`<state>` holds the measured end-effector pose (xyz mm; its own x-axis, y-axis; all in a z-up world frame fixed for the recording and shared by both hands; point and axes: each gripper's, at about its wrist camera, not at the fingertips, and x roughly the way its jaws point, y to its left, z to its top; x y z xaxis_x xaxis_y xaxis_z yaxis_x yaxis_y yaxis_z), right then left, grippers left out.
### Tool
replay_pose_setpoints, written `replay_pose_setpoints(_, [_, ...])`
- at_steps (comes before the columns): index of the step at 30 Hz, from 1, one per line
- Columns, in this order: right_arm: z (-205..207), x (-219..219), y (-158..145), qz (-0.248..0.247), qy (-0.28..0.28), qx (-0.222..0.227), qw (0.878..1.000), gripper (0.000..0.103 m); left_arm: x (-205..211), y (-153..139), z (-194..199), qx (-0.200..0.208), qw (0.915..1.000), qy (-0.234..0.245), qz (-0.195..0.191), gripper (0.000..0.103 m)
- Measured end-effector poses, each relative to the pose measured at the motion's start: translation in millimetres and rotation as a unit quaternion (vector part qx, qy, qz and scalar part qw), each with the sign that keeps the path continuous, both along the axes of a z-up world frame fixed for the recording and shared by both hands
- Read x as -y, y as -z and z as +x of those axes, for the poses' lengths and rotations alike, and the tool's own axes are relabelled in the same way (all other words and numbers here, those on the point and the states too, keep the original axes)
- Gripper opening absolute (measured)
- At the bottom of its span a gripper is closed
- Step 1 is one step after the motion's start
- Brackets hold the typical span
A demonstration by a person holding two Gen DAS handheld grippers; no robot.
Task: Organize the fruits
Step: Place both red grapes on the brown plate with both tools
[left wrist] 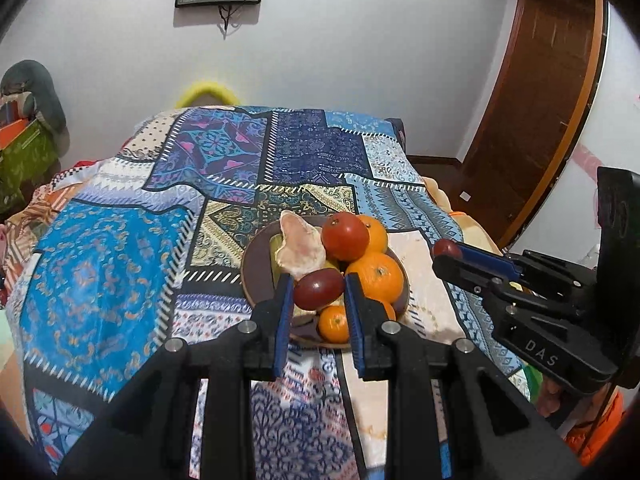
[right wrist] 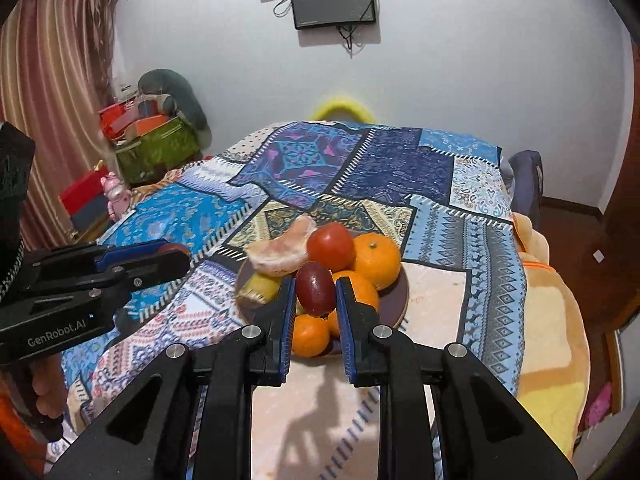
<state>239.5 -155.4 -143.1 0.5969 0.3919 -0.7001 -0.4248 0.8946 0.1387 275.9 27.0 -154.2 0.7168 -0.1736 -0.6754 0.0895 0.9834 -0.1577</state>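
Observation:
A brown plate [left wrist: 256,276] [right wrist: 396,300] on the patchwork cloth holds a red tomato [left wrist: 345,236] [right wrist: 331,246], several oranges [left wrist: 376,276] [right wrist: 377,260], a peeled citrus piece [left wrist: 300,246] [right wrist: 280,250] and a yellow-green fruit [right wrist: 260,286]. My left gripper [left wrist: 318,292] is shut on a dark red oval fruit [left wrist: 319,289], held above the plate's near side. My right gripper [right wrist: 315,294] is shut on another dark red oval fruit [right wrist: 315,289], also above the plate. Each gripper shows in the other's view [left wrist: 446,249] [right wrist: 176,250], holding its red fruit.
The patchwork cloth [left wrist: 120,272] covers the table, with a peach blanket [right wrist: 556,320] at its right edge. Boxes and a green bag [right wrist: 156,148] stand at the far left, a pink toy [right wrist: 116,196] near them. A wooden door [left wrist: 532,92] is at the right.

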Motion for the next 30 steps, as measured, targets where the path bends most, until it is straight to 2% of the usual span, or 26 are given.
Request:
replay_pose_setpoints(7, [29, 2, 22, -0.007, 0.007, -0.016, 1.000, 0.018, 14, 25, 37, -0.020, 0.9995, 0.023, -0.001, 0.025])
replay_pose_setpoints(16, [47, -1, 37, -0.001, 0.003, -0.030, 1.000, 0.018, 22, 52, 54, -0.038, 0.9987, 0.034, 0.002, 0.025])
replay_pose_setpoints(19, [49, -6, 39, -0.001, -0.005, -0.029, 1.000, 0.018, 21, 56, 55, -0.042, 0.9985, 0.034, 0.003, 0.026])
replay_pose_setpoints(22, [49, -11, 41, 0.000, -0.014, -0.031, 0.999, 0.018, 17, 57, 55, -0.044, 0.9984, 0.033, -0.009, 0.035])
replay_pose_setpoints(30, [48, -17, 46, 0.001, -0.027, -0.039, 0.999, 0.018, 9, 51, 50, -0.032, 0.9993, 0.019, -0.007, 0.035])
